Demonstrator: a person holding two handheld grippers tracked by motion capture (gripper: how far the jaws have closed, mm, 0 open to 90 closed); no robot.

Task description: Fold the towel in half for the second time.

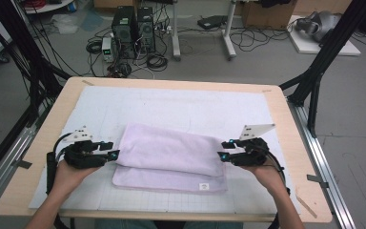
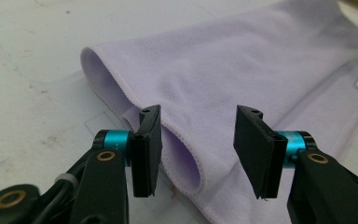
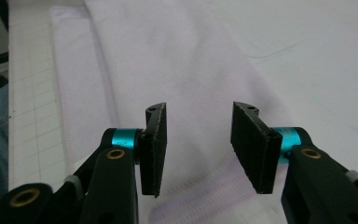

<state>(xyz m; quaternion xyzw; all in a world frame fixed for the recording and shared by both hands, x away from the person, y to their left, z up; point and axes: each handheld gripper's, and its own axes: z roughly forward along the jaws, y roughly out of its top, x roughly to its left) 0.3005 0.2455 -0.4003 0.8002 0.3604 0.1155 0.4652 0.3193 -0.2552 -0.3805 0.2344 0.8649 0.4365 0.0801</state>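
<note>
left claw [image 1: 114,154]: half open, empty, folded lilac towel [image 1: 171,152] just ahead | right claw [image 1: 222,151]: half open, empty, towel beneath | white grid mat [image 1: 138,107] over desk [image 1: 286,124]

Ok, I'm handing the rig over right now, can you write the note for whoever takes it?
Left gripper: open, nothing held, at the lilac towel's left end by the looped fold.
Right gripper: open, nothing held, over the towel's right end.
Towel: lies on the white mat, upper layer folded toward the near edge, a strip of the lower layer with the label uncovered.
Done: one fold laid, both ends released.
Left: probably square the edges or fold again.
</note>
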